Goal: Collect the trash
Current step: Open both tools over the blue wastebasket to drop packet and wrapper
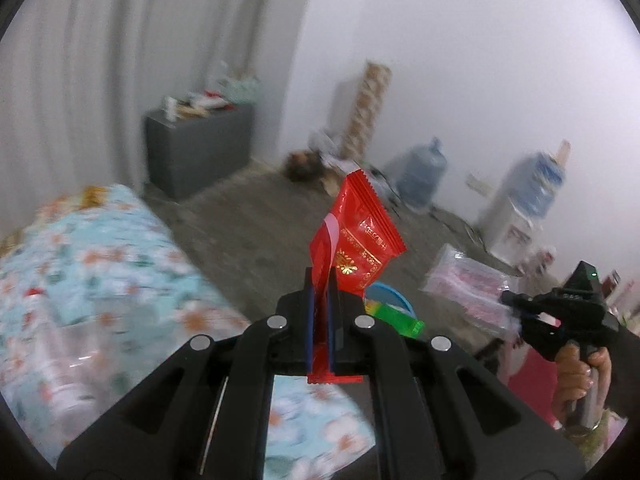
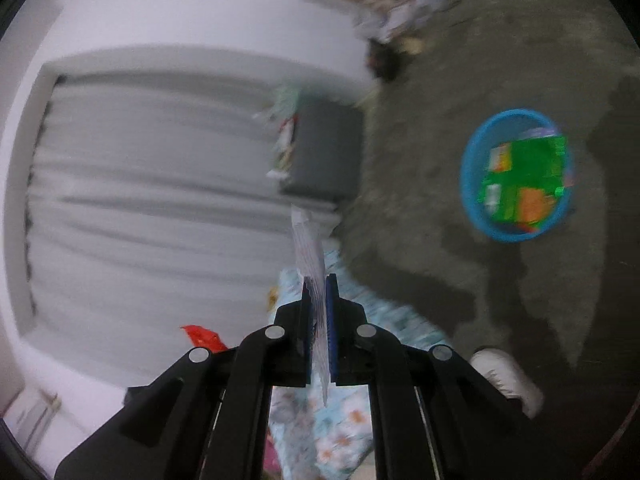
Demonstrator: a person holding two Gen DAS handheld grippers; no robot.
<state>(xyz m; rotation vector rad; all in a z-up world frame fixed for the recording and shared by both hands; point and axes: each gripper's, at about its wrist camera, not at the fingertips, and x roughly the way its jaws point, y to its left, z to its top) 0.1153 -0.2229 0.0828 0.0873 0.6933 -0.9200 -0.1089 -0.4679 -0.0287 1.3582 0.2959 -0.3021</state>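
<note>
The left hand-held gripper (image 1: 320,280) is pinching a red snack wrapper (image 1: 358,236), which stands up out of its pressed-together fingers and leans to the right above the floral bedspread (image 1: 100,248). The right hand-held gripper (image 2: 319,286) is pinching a thin, clear plastic wrapper (image 2: 308,248) that sticks straight up between its fingers. On the grey floor (image 2: 420,184), well apart to the right, a blue basin (image 2: 472,200) holds a green packet (image 2: 524,176).
</note>
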